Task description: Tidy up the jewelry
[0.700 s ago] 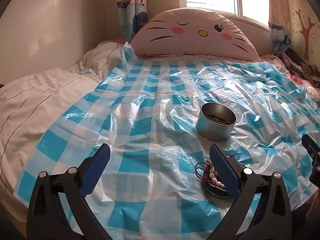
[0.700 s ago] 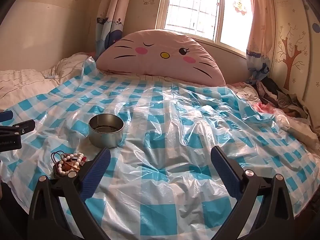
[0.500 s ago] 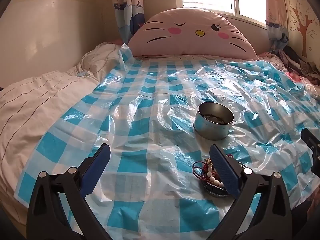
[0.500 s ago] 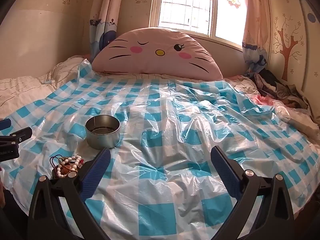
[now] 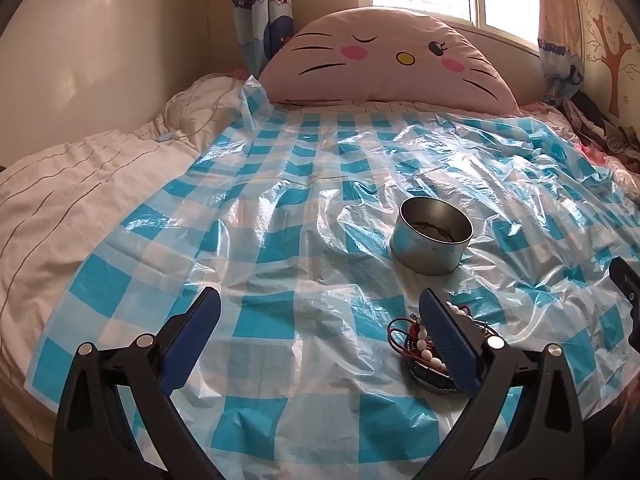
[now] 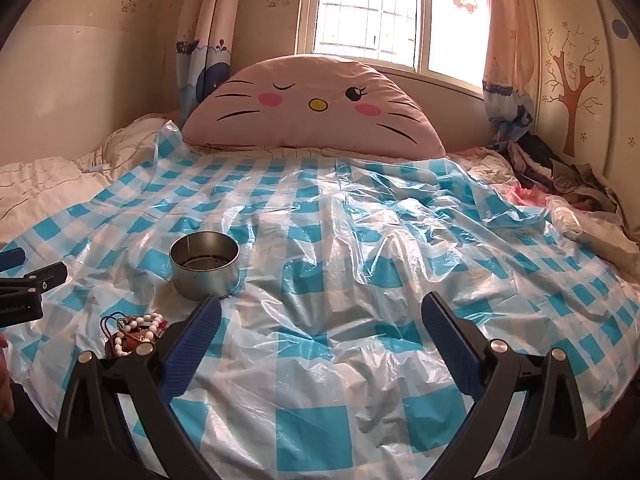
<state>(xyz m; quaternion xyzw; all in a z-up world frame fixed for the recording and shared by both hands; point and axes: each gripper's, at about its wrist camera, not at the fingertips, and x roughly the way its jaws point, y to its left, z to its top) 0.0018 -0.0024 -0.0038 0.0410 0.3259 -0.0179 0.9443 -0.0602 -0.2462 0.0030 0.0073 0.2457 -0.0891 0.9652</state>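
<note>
- The left hand-held gripper (image 5: 316, 312) hangs over the bed with its blue-padded fingers spread wide and nothing between them; only checked plastic shows in the gap.
- The right hand-held gripper (image 6: 320, 316) is likewise spread wide and empty, tilted down toward the bed.
- Just behind the left hand-held gripper's right finger (image 5: 448, 340) lies a heap of jewelry (image 5: 416, 340): white beads on a strand, red and dark cords, and some brownish pieces.
- The heap sits on a low, dark round dish (image 5: 430, 380), partly hidden by that finger, so its rim and depth are hard to make out.
- In the right wrist view the same jewelry (image 6: 134, 330) lies just beyond and to the outer side of the right hand-held gripper's left finger (image 6: 192, 340), apart from it.
- Farther up the bed, near the heap but not touching it, stands a round metal tin (image 5: 430, 240), upright and without a lid.
- The tin (image 6: 205, 266) has shiny inner walls and something dark and thin lying on its bottom; what it is cannot be told.
- Both containers rest on a crumpled, glossy plastic sheet (image 5: 280, 200) in blue and white checks that covers most of the bed.
- To the left of the sheet lies a cream quilt (image 5: 80, 192) with thin dark stripes.
- At the head of the bed leans a large pink cat-face cushion (image 6: 316, 108), below a bright window (image 6: 380, 12) with patterned curtains.
- Clothes (image 6: 560, 176) are piled at the right edge of the bed.
</note>
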